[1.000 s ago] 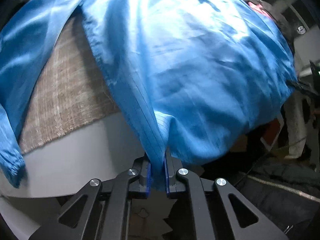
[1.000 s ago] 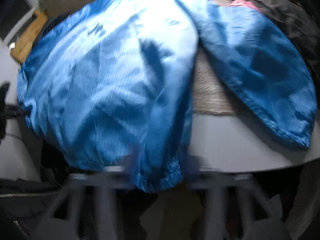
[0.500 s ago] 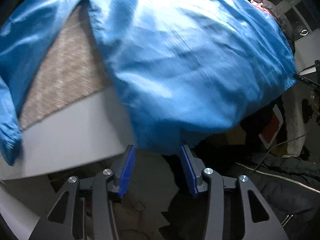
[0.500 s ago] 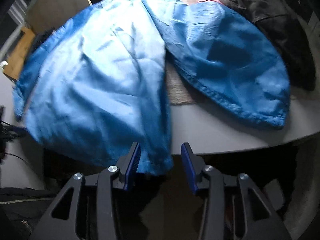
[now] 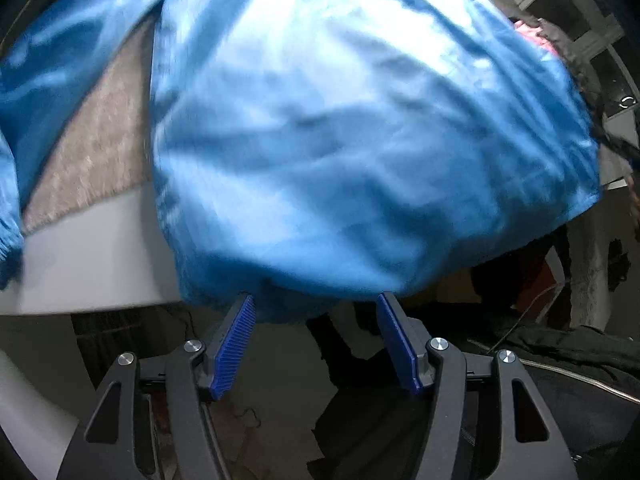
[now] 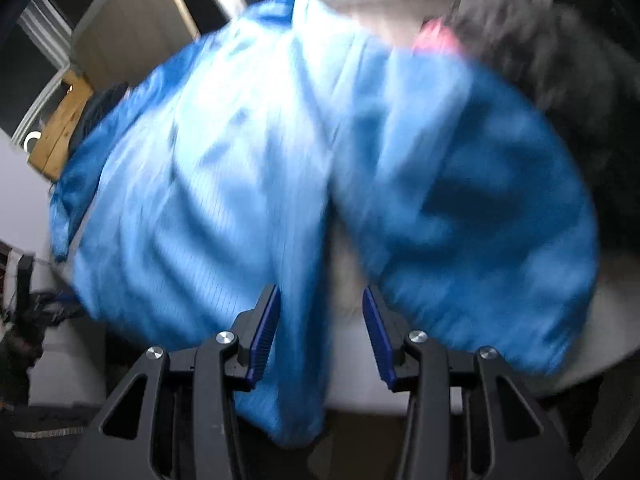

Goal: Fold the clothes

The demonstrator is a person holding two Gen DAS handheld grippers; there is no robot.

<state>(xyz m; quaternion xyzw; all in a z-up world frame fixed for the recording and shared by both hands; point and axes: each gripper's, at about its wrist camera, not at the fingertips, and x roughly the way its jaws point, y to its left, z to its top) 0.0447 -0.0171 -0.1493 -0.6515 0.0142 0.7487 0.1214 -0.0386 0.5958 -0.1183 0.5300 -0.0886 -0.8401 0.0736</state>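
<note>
Both grippers have let go since a second ago: then the left one was pinched on the hem of the blue garment, and both sets of jaws have just been opening. Seen from the left wrist, the left gripper (image 5: pixel 316 312) now has its blue ribbed pads (image 5: pixel 235 344) well apart, and the hem of the blue garment (image 5: pixel 360 140) hangs free just above their tips, drooping a little into the gap but pressed by neither pad. That garment lies spread over the white table (image 5: pixel 88 268), its lower edge spilling past the table's rim; a beige mat (image 5: pixel 100 148) shows on the table beside the garment's main panel, between it and a blue sleeve at the picture's edge. Beyond the garment's far side, a scrap of pink cloth (image 5: pixel 532 34) peeps out beside dark fabric. Seen from the right wrist, which is blurred, the right gripper (image 6: pixel 320 320) also stands with jaws apart; a loose fold of the blue garment hangs down between them past the table's rim, lying close to one pad, though no pinch shows. On the table past the garment sit the pink cloth and a dark garment (image 6: pixel 560 64), touching the blue one's far edge.
</note>
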